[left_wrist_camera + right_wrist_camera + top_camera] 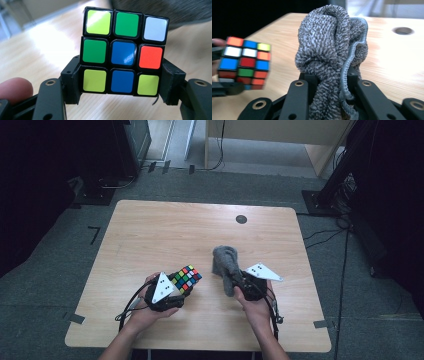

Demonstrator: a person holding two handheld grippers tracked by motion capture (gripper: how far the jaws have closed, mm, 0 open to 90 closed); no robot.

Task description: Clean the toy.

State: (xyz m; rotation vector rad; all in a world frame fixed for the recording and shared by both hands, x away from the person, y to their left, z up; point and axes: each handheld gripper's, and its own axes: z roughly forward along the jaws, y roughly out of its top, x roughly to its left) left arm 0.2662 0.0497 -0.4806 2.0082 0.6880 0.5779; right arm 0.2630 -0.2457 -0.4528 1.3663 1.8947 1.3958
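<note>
Cube: the puzzle cube [123, 52] sits between the jaws of the left gripper [172, 296], its bottom row pinched from both sides, the two upper rows standing clear beyond the jaw tips.
Cube facing: in the left gripper view one face looks squarely back at the camera; being a cube it has no long axis. In the high view it sits turned corner-on to the table edges, ahead of the gripper.
Cloth: the grey cloth [329, 57] is bunched and clamped low down in the right gripper [239, 281], whose jaws are nearly closed on it.
Cloth axis: its long axis runs along the jaws, the bulky rounded end pointing away from the hand, a stitched hem trailing down one side.
Between them: cube and cloth are apart, side by side.
Under them: wooden table [165, 230].
</note>
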